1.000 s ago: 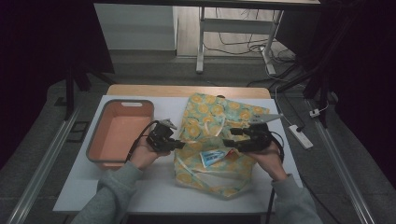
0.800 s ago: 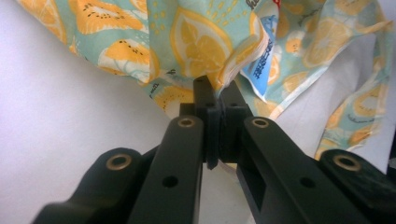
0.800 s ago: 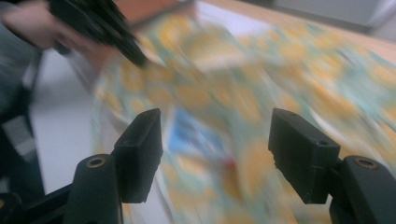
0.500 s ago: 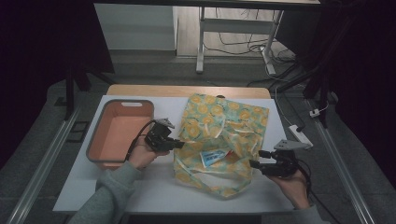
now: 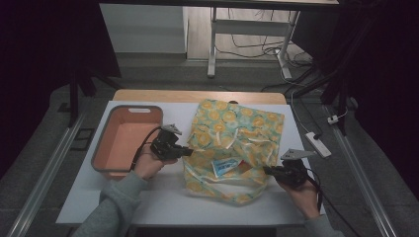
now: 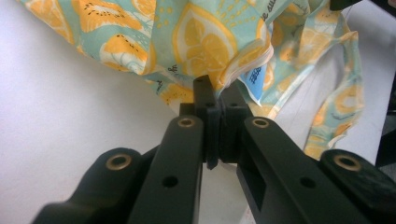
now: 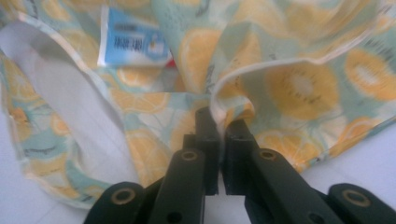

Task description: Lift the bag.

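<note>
A cloth bag (image 5: 237, 128) printed with orange and lemon slices lies on the white table, its mouth facing the person. A blue and white packet (image 5: 227, 167) lies inside the mouth, with something red beside it. My left gripper (image 5: 190, 151) is shut on the bag's left rim; its view shows the hem (image 6: 243, 58) pinched at the tips (image 6: 215, 86). My right gripper (image 5: 265, 170) sits at the bag's right front edge. Its jaws have just been closing, and the white-edged hem (image 7: 233, 81) is now clamped between them (image 7: 223, 119). The packet (image 7: 133, 39) lies beyond them.
A salmon-coloured tray (image 5: 101, 143) with grey rim stands empty at the table's left, just beside my left hand. A white power strip (image 5: 317, 144) hangs off the right edge. Cables and desk legs stand on the floor behind the table.
My right gripper has moved from the bag's middle out to its right front edge and downward, and has closed on the hem. The left gripper has kept its hold and place.
</note>
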{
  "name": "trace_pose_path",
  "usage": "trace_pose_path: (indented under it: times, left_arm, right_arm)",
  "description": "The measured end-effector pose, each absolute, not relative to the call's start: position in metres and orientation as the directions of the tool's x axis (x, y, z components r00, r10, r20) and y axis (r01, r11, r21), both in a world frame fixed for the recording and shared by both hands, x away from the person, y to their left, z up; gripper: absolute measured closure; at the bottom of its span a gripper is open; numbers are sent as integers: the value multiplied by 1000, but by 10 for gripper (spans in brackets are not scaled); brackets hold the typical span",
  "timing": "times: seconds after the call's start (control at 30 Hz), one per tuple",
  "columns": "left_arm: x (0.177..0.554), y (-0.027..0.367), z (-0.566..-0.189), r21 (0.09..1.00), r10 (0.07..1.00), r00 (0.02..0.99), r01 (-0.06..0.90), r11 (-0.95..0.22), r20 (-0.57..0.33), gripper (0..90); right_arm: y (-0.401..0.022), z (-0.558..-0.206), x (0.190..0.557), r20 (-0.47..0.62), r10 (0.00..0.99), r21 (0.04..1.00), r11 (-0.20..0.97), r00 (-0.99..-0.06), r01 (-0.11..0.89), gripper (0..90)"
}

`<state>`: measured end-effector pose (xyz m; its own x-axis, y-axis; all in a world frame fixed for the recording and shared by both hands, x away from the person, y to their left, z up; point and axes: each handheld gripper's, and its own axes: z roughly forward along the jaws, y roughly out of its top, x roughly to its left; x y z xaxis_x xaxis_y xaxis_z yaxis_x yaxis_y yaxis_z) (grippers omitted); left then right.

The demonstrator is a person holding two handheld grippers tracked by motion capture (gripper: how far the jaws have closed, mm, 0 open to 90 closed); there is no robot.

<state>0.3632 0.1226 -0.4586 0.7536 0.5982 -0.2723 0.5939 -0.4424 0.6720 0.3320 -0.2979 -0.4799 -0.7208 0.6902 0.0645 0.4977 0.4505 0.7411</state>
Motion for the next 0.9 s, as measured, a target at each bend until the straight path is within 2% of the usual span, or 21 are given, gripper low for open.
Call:
trace_pose_path:
  times: [0.2,0.63,0.9]
  left_arm:
    - [360,135,-447,703,602,752,580,-412,-268,882]
    - [353,152,-439,737,596,745,578,-350,-301,883]
    - [343,170,-405,805,597,753,520,-285,-275,884]
  right_arm:
    - [-294,-460,326,7,687,802,429,-726,414,883]
    - [-293,-427,333,-14,685,857,384,-729,344,886]
    - [-291,-386,338,-54,686,905,341,-725,255,888]
